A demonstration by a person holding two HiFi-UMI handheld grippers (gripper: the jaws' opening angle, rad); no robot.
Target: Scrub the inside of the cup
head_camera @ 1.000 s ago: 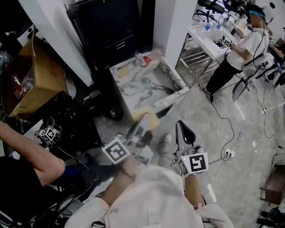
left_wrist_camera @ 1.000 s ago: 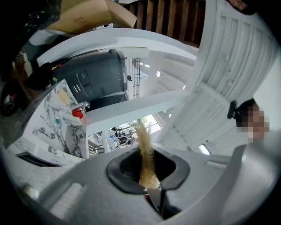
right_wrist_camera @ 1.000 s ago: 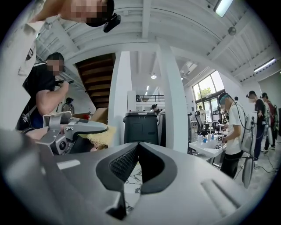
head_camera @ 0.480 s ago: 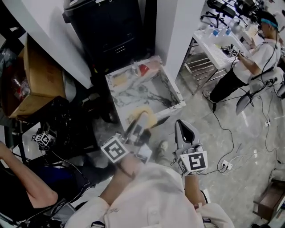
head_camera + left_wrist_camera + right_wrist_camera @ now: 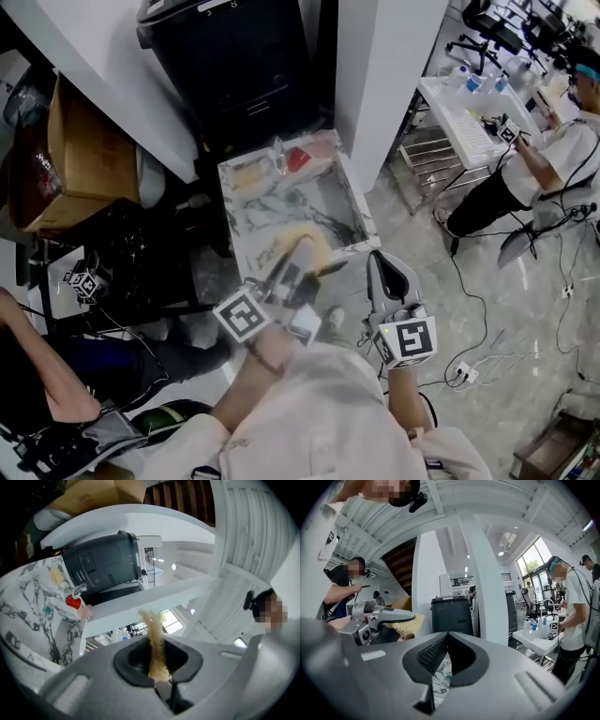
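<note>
Left fingers [image 5: 131, 663] clamp a yellow sponge [image 5: 154, 644]. Right fingers [image 5: 433, 654] are closed, empty; marbled counter [image 5: 281, 202] lies ahead.

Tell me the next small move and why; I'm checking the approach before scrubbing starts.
Probably carry both grippers up to the marble-patterned table, the right gripper toward the small red cup. The left gripper is shut on the tan fibrous scrub pad, the right is shut and empty, and the cup stands at the table's far end, untouched.
</note>
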